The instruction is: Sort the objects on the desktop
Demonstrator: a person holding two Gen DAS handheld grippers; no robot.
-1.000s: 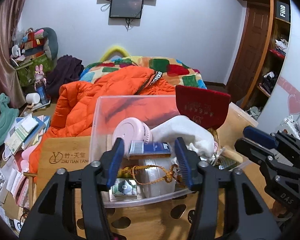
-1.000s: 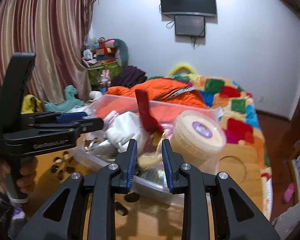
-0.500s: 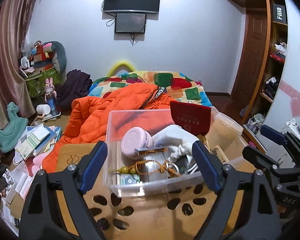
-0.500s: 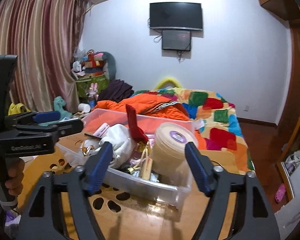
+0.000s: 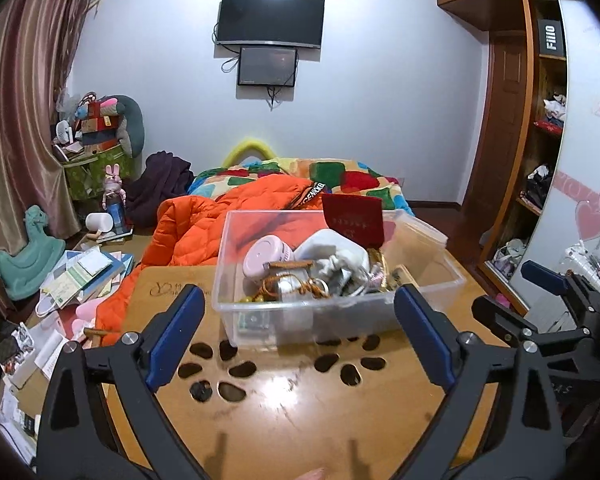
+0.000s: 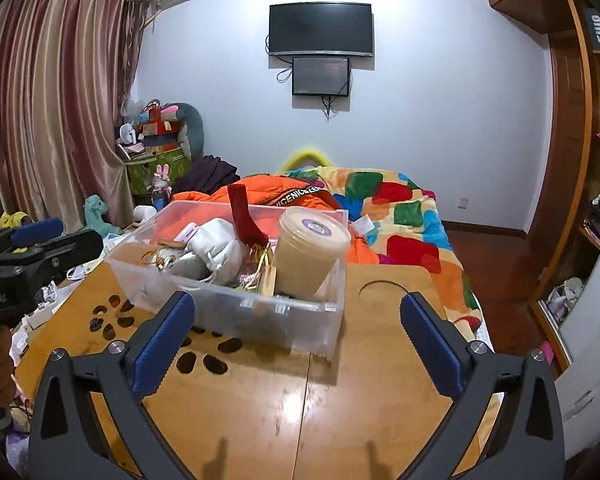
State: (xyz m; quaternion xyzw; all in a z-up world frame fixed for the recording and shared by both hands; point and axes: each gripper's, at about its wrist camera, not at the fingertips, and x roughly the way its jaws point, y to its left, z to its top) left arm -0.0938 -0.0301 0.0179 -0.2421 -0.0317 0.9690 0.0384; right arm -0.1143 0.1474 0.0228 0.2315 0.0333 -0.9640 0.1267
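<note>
A clear plastic bin (image 5: 340, 314) (image 6: 260, 312) stands on the wooden table (image 5: 300, 408) (image 6: 360, 400). It holds a pink round case (image 5: 264, 256), a white pouch (image 5: 332, 250) (image 6: 216, 244), an upright red card (image 5: 354, 220) (image 6: 242, 216), gold cord and a beige tub with a purple label (image 6: 312, 252). My left gripper (image 5: 297, 292) hangs in front of the bin, its jaws opening wide with nothing between the pads. My right gripper (image 6: 297, 299) also faces the bin from the near side, jaws opening and nothing held.
Oval cut-outs (image 5: 228, 388) pierce the tabletop and a round recess (image 6: 384, 292) lies at its right. Behind are an orange jacket (image 5: 204, 224) and a colourful quilt (image 6: 400, 208) on a bed. Books and papers (image 5: 80, 276) litter the floor at left; shelves (image 5: 548, 160) stand at right.
Both grippers have drawn back from the bin and their jaws have spread from narrow to wide. The bin now looks smaller and farther away, with more bare tabletop before it.
</note>
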